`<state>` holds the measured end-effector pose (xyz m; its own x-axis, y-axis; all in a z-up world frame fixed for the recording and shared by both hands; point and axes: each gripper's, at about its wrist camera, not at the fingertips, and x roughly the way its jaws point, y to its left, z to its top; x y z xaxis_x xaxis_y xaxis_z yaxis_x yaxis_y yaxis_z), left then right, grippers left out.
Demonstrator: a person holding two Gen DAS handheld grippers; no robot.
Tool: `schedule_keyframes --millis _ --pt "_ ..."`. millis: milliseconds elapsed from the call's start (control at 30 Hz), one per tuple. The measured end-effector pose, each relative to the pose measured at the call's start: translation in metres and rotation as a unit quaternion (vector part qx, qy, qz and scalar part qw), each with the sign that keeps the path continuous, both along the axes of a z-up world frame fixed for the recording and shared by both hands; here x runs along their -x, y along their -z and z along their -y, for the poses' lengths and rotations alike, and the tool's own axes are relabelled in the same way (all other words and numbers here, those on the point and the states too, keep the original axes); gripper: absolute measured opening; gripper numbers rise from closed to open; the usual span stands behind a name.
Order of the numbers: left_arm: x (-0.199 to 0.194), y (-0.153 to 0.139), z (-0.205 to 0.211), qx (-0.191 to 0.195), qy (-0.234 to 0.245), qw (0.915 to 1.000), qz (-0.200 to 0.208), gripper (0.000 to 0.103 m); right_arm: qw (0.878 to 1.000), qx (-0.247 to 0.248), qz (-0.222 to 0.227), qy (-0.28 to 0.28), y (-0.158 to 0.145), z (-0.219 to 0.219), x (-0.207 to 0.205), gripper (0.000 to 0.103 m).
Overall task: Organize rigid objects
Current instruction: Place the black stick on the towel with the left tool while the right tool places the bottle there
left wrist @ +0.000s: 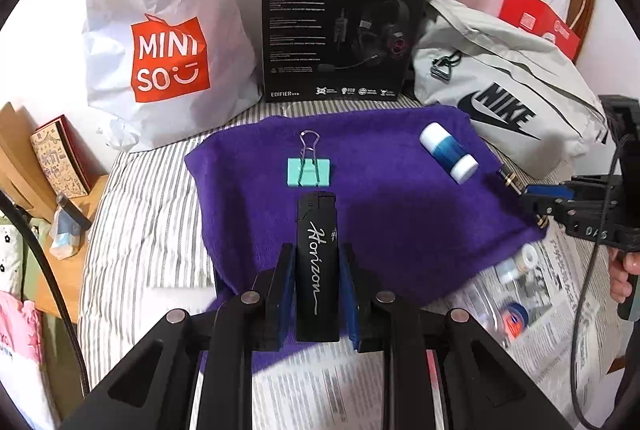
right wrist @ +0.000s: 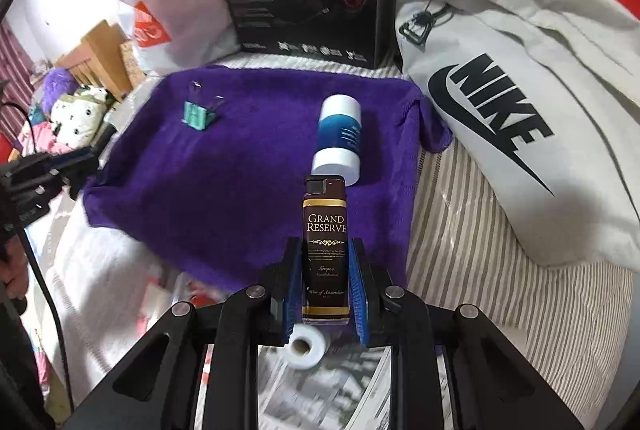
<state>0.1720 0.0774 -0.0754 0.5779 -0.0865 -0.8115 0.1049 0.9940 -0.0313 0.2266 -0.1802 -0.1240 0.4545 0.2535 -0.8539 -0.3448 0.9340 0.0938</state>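
Note:
A purple cloth (left wrist: 400, 210) (right wrist: 220, 170) lies spread on a striped bed. On it rest a teal binder clip (left wrist: 309, 172) (right wrist: 198, 116) and a blue-and-white cylinder (left wrist: 448, 152) (right wrist: 340, 138) on its side. My left gripper (left wrist: 317, 254) is shut on a black "Horizon" lighter (left wrist: 316, 230), held over the cloth's near edge just short of the clip. My right gripper (right wrist: 325, 246) is shut on a brown "Grand Reserve" lighter (right wrist: 325, 214), whose top reaches close to the cylinder. Each gripper shows at the side of the other's view: the right gripper (left wrist: 536, 198), the left gripper (right wrist: 80, 158).
Behind the cloth stand a white Miniso bag (left wrist: 168, 42), a black headset box (left wrist: 340, 30) and a grey Nike bag (left wrist: 500, 90) (right wrist: 500, 110). Newspaper (left wrist: 560, 290) with a white tape roll (right wrist: 306, 348) and small items lies near me. A wooden shelf (left wrist: 48, 166) is at left.

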Motion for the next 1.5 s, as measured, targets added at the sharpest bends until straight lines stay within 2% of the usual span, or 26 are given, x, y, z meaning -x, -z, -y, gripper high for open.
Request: schedule_keyframes --millis 467,933,1167,1267,1333,1400,1500 --pt "-0.048 0.036 -0.015 0.014 -0.003 0.9995 -0.027 0.021 0.999 0.024 -0.037 -0.001 0.042 -0.013 -0.025 0.023" --pt "-0.075 0.073 -0.018 -0.018 0.0 0.9972 -0.072 0.021 0.999 0.031 -0.029 -0.009 0.045 -0.015 -0.024 0.024" --pt "-0.076 0.075 -0.015 -0.022 -0.002 0.9971 -0.072 0.021 0.999 0.032 -0.028 -0.01 0.043 -0.017 -0.023 0.026" --pt "-0.074 0.075 -0.014 -0.012 0.001 0.997 -0.076 0.03 0.999 0.023 -0.034 -0.008 0.041 -0.015 -0.022 0.029" --pt "-0.071 0.074 -0.014 0.001 0.006 0.9966 -0.082 0.044 0.999 0.015 -0.038 0.0 0.037 -0.011 -0.02 0.035" --pt "-0.067 0.074 -0.013 0.007 0.008 0.9963 -0.086 0.052 0.999 0.007 -0.036 0.003 0.031 -0.008 -0.016 0.035" --pt "-0.058 0.072 -0.014 0.003 -0.009 0.9957 -0.092 0.052 1.0 0.009 -0.026 0.011 0.017 -0.002 -0.003 0.04"
